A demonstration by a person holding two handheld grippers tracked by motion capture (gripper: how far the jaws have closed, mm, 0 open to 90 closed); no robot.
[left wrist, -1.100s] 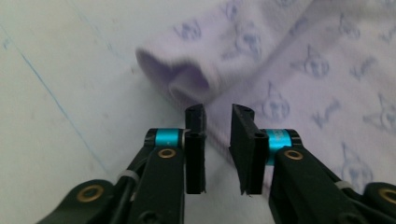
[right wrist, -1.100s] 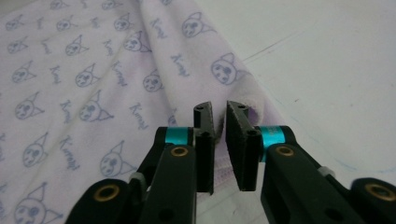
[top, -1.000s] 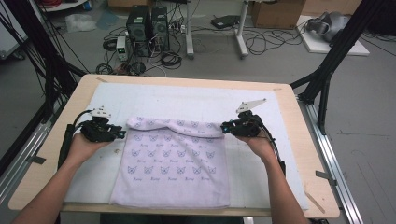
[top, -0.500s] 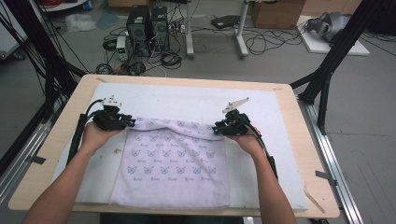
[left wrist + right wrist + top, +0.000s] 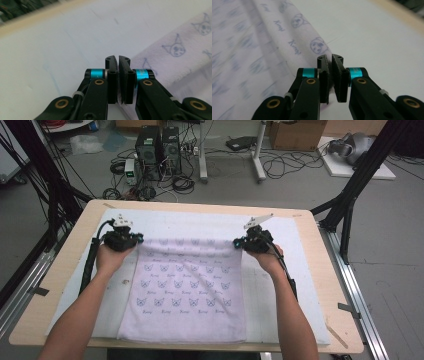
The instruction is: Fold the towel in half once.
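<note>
High view: left gripper [image 5: 134,240] and right gripper [image 5: 240,243] have just been closing, each pinching a towel [image 5: 187,295] corner at 12 o'clock; folding not yet begun.

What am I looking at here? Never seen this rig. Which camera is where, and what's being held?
No robot arm: a person holds a two-jaw gripper in each hand. The high view looks down on the table from above the person's side; the other two cameras ride on the grippers and look along their black jaws. A white mat covers the table, and a lilac printed towel lies on it. The left gripper and right gripper have just been closing, and each now pinches a far corner of the towel, as its own view shows.
</note>
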